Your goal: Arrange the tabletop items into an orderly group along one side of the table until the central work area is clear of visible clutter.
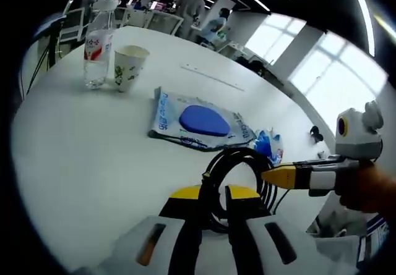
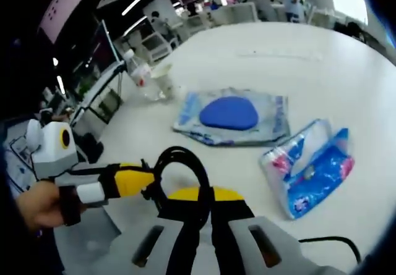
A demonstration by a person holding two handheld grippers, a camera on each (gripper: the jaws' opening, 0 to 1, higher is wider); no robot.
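Black cable coil (image 1: 238,182) pinched between both closed claws: left claw (image 1: 213,194), right claw (image 2: 197,196).

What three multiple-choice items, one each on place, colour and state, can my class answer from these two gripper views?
1. Where does the paper cup stand?
A. Beside the water bottle
B. On the blue pack
C. Between the grippers

2. What colour is the oval on the flat pack?
A. Red
B. Blue
C. Green

3. What state is the black cable in?
A. Stretched straight
B. Coiled, gripped by both the left gripper and the right gripper
C. Hanging off the table

Answers:
1 A, cup and bottle stand side by side at the far edge.
2 B, the oval is plainly blue.
3 B, both grippers close on its loops.
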